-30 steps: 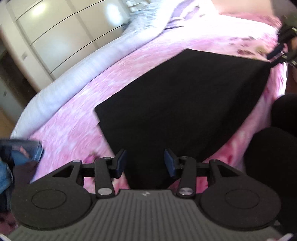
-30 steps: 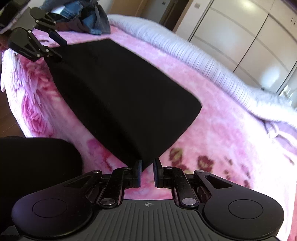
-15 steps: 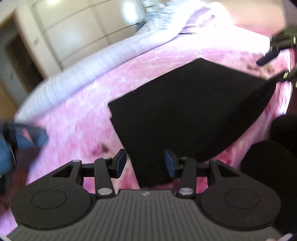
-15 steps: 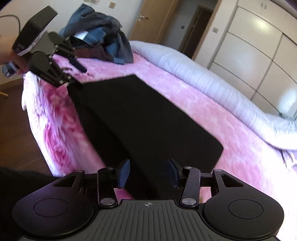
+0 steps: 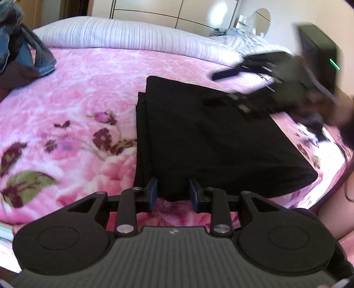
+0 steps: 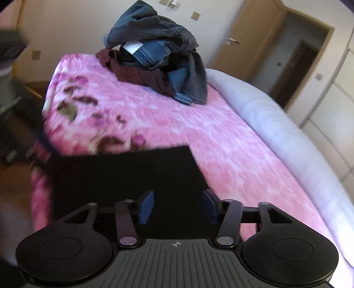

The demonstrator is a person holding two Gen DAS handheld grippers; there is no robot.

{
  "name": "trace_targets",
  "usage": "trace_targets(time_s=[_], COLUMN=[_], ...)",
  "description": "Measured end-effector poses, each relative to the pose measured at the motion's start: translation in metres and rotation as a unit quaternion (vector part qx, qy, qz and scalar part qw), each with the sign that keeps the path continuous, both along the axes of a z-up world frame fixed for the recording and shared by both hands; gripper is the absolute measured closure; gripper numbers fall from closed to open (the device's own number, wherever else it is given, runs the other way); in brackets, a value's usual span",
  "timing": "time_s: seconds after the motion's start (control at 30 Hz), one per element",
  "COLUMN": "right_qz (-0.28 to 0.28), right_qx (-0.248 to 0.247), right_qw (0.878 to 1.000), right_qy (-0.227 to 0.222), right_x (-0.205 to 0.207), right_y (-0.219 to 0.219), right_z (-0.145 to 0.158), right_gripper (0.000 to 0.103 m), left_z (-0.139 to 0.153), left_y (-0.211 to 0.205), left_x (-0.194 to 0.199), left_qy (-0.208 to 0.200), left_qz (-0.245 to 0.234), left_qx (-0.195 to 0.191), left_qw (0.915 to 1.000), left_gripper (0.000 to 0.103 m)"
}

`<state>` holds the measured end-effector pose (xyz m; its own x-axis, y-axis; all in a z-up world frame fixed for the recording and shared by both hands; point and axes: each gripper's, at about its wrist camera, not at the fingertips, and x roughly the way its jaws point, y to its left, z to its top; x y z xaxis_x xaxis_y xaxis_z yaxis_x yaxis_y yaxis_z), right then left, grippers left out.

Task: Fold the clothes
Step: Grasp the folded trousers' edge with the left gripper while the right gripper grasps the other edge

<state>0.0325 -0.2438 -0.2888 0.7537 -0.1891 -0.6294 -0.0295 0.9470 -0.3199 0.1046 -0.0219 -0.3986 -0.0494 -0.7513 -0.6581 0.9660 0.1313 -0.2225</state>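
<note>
A black garment (image 5: pixel 208 141) lies folded in layers on the pink floral blanket (image 5: pixel 73 115). My left gripper (image 5: pixel 173 192) is open at the garment's near edge, its blue pads on either side of the cloth corner without pinching it. The right gripper (image 5: pixel 232 88) shows blurred over the garment's far right part in the left wrist view. In the right wrist view the same black garment (image 6: pixel 124 168) fills the foreground and my right gripper (image 6: pixel 178 208) hangs open just above it, nothing between its fingers.
A heap of denim and dark red clothes (image 6: pixel 157 57) sits at the far corner of the bed. A white ribbed quilt (image 6: pixel 276 133) runs along the far side. White wardrobes (image 5: pixel 177 13) and a wooden door (image 6: pixel 250 37) stand beyond. The bed edge drops to wooden floor on the left.
Both grippers swung round and the garment now lies in a narrower, layered shape. The right gripper went from nearly shut on the cloth edge to wide open. The left stayed open.
</note>
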Motion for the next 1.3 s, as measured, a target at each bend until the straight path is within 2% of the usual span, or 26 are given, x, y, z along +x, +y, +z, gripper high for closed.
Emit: trace_targets(time_s=[0.07, 0.17, 0.27, 0.3, 0.33, 0.4, 0.43, 0.5, 0.57, 0.7, 0.77, 0.83, 0.9, 1.03, 1.2, 1.27, 1.3], right_qz=[0.013, 0.027, 0.027, 0.019, 0.015, 0.013, 0.009, -0.004, -0.024, -0.043, -0.055, -0.067, -0.079, -0.070, -0.073, -0.096, -0.113], right_qx=[0.050, 0.097, 0.171, 0.201, 0.212, 0.210, 0.207, 0.196, 0.191, 0.191, 0.176, 0.160, 0.144, 0.135, 0.171, 0.183, 0.189], right_qw=[0.999, 0.995, 0.984, 0.978, 0.976, 0.977, 0.978, 0.981, 0.981, 0.980, 0.983, 0.985, 0.986, 0.988, 0.983, 0.978, 0.975], right_qy=[0.007, 0.023, 0.049, 0.056, 0.055, 0.042, 0.033, 0.013, 0.005, 0.029, 0.017, 0.004, -0.009, -0.009, -0.004, 0.012, 0.023], right_x=[0.029, 0.063, 0.083, 0.084, 0.082, 0.073, 0.070, 0.067, 0.073, 0.083, 0.073, 0.063, 0.052, 0.003, -0.068, -0.094, -0.106], right_y=[-0.025, -0.051, -0.078, -0.086, -0.090, -0.092, -0.094, -0.102, -0.109, -0.110, -0.104, -0.099, -0.094, -0.057, -0.004, 0.008, 0.011], right_z=[-0.002, -0.008, -0.019, -0.021, -0.021, -0.016, -0.013, -0.006, -0.007, -0.026, -0.018, -0.010, -0.003, 0.013, -0.003, -0.020, -0.030], right_gripper=[0.041, 0.041, 0.042, 0.064, 0.081, 0.098, 0.098, 0.099, 0.099, 0.097, 0.092, 0.069, 0.063, 0.061, 0.061, 0.061, 0.061], left_z=[-0.003, -0.004, -0.003, -0.002, 0.002, 0.009, 0.013, 0.016, 0.013, 0.006, 0.007, 0.008, 0.010, 0.025, 0.036, 0.028, 0.020], left_y=[0.001, 0.002, 0.000, 0.000, -0.002, -0.005, -0.009, -0.020, -0.029, -0.029, -0.024, -0.016, -0.005, 0.009, -0.007, -0.023, -0.032], left_x=[-0.001, -0.003, -0.003, -0.003, -0.003, -0.003, 0.000, 0.009, 0.023, 0.034, 0.036, 0.041, 0.045, 0.044, 0.031, 0.028, 0.028], left_qy=[0.003, -0.001, -0.007, -0.009, -0.015, -0.029, -0.036, -0.044, -0.034, -0.006, 0.005, 0.017, 0.018, -0.020, -0.028, -0.026, -0.033], left_qz=[0.001, -0.001, -0.005, -0.007, -0.010, -0.017, -0.019, -0.016, -0.007, -0.003, 0.001, 0.011, 0.027, 0.032, -0.010, -0.027, -0.030], left_qx=[-0.002, -0.004, -0.004, -0.006, -0.009, -0.019, -0.021, -0.024, -0.021, -0.007, -0.005, -0.004, -0.006, -0.032, -0.076, -0.065, -0.037], left_qw=[1.0000, 1.0000, 1.0000, 0.9999, 0.9998, 0.9992, 0.9989, 0.9986, 0.9992, 1.0000, 1.0000, 0.9998, 0.9995, 0.9988, 0.9966, 0.9972, 0.9983], left_gripper=[0.078, 0.082, 0.084, 0.086, 0.089, 0.090, 0.090, 0.090, 0.090, 0.088, 0.087, 0.082, 0.082, 0.084, 0.083, 0.083, 0.082])
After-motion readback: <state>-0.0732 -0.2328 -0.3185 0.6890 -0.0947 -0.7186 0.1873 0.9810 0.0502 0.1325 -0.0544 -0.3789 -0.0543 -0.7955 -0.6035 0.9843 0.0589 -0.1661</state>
